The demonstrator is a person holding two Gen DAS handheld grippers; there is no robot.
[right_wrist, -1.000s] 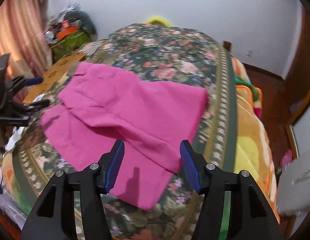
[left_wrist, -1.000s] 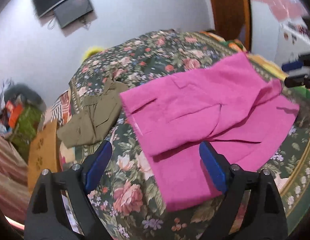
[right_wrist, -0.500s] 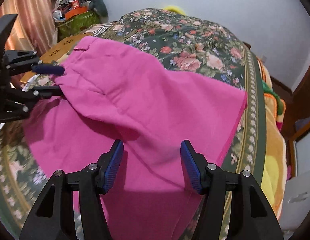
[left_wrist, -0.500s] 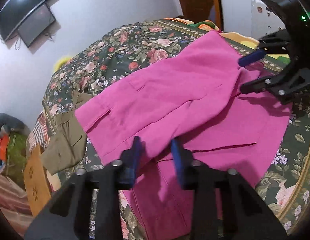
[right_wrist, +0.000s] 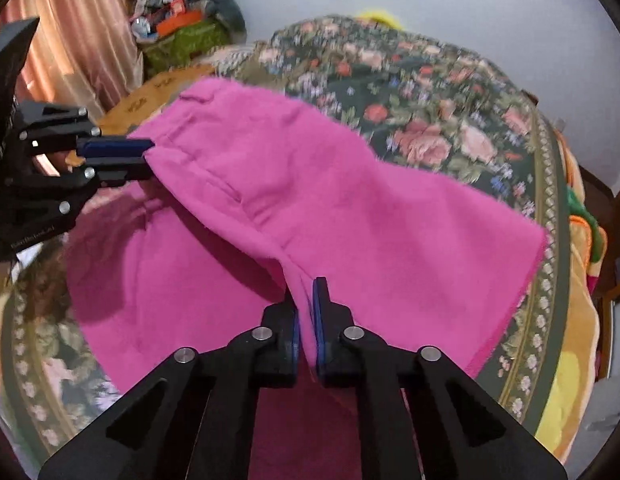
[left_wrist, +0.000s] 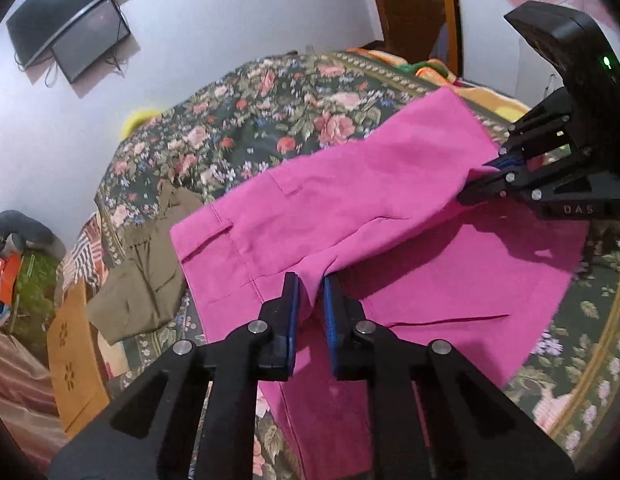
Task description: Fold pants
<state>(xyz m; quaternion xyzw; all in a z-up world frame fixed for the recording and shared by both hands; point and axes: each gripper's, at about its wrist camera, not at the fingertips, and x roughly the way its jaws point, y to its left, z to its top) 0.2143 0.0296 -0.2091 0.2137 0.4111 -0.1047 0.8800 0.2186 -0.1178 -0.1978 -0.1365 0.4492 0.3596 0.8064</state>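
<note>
Pink pants (left_wrist: pixel 350 208) lie spread on a floral bedspread (left_wrist: pixel 270 112). My left gripper (left_wrist: pixel 310 284) is shut on the near edge of the upper pant leg close to the waistband, and lifts it off the lower leg. My right gripper (right_wrist: pixel 306 292) is shut on the same upper leg's edge nearer the hem. The pants also fill the right wrist view (right_wrist: pixel 310 200). Each gripper shows in the other's view: the right one (left_wrist: pixel 494 170), the left one (right_wrist: pixel 144 158).
An olive garment (left_wrist: pixel 150 272) lies on the bed left of the pants. A wooden stool (left_wrist: pixel 74 360) stands beside the bed. Clutter (right_wrist: pixel 182 28) sits in the far corner by a curtain. An orange blanket (right_wrist: pixel 570 360) runs along the bed's right edge.
Both grippers moved in from above the bed and closed on the upper pant leg. The left narrowed first, then the right shut. The upper leg is now raised off the lower one.
</note>
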